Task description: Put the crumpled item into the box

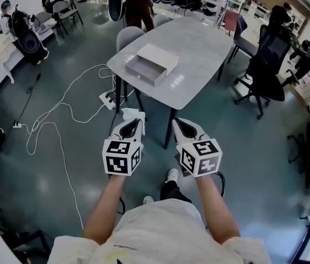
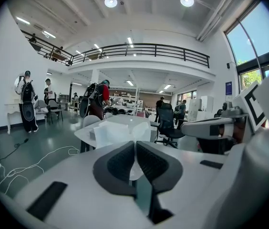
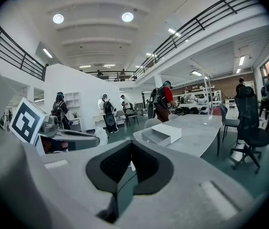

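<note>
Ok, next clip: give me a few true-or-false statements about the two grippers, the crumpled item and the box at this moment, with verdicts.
1. The left gripper is shut on the white crumpled item. True.
2. The crumpled item lies inside the box. False: it is at the left gripper's jaw tips, in the air short of the table.
3. The box stands open on the table. True.
4. The right gripper is clamped on the box. False: its jaws are together on nothing, and the box sits apart from it, further ahead.
5. A dark office chair stands to the right of the table. True.
</note>
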{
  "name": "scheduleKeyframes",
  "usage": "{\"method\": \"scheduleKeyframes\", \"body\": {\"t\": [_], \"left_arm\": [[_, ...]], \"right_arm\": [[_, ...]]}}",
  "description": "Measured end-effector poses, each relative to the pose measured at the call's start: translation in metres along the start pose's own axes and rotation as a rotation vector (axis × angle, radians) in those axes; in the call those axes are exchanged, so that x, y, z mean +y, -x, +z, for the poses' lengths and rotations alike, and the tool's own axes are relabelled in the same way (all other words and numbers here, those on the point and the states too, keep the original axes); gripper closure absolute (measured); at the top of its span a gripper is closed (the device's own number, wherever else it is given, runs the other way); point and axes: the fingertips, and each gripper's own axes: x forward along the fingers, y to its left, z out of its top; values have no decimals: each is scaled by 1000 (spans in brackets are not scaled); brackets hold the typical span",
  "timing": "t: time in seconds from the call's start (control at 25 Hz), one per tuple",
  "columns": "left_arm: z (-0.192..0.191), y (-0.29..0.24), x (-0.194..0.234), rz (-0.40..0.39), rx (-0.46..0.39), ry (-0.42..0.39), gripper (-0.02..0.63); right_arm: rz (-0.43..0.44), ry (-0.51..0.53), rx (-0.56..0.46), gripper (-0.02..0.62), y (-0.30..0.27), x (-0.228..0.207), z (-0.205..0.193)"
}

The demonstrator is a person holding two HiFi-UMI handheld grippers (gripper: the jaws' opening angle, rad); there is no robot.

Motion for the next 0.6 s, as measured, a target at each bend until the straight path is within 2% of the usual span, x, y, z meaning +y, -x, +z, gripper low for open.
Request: {"method": "scheduleKeyframes", "body": {"t": [0.24, 0.6], "left_arm": [[4, -31, 13, 34, 21, -3, 584], [21, -107, 27, 80, 51, 0, 584]], "right_arm": [[55, -9, 5, 591, -34, -19, 4], [113, -21, 20, 591, -94, -77, 18]]}}
